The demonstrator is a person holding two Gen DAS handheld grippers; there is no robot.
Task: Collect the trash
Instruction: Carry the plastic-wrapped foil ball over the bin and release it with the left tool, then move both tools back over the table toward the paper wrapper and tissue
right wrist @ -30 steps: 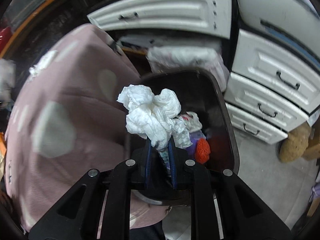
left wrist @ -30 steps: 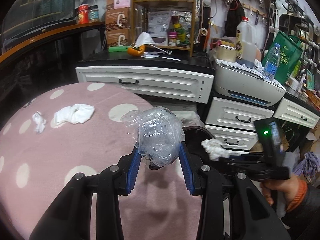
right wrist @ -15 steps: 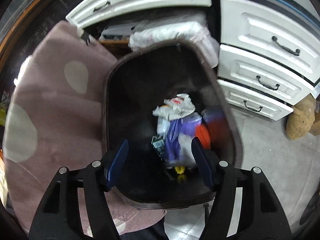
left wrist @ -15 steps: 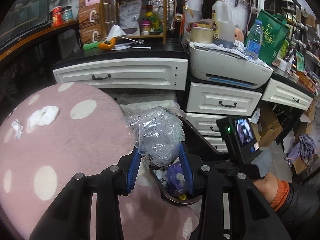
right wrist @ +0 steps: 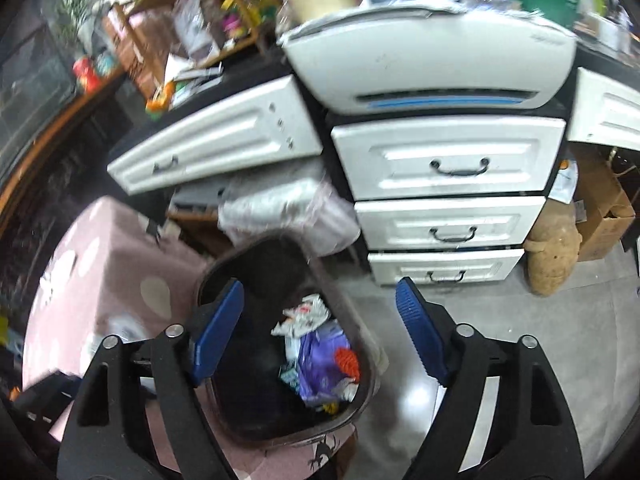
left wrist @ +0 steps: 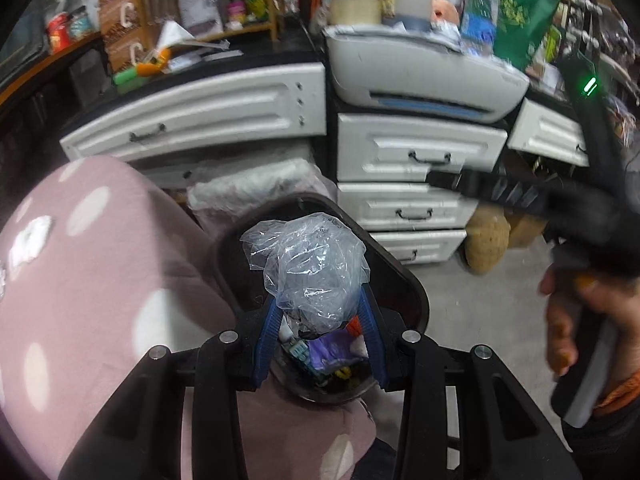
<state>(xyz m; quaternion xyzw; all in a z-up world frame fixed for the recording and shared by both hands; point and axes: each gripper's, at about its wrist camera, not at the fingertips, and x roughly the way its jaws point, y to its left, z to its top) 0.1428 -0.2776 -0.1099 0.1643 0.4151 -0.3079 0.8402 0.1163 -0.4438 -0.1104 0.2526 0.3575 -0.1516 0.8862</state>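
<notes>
Pink spotted cloth [left wrist: 100, 280] beside dark bin [right wrist: 224, 280]; left gripper [left wrist: 318, 320] grips crumpled plastic [left wrist: 308, 268], right gripper [right wrist: 320, 320] opening, seemingly empty.

White drawers [right wrist: 448, 160] with dark handles are stacking up under a black-topped surface [left wrist: 248, 60], and a pale printer [right wrist: 432, 60] is sitting on top of them. A wooden shelf [left wrist: 208, 0] crowded with small goods is standing behind it. Grey floor [right wrist: 520, 340] is catching a glare of light, a brown sack [right wrist: 552, 256] is leaning beside the drawers, and a pink spotted cloth [left wrist: 100, 280] is spreading at the left.
</notes>
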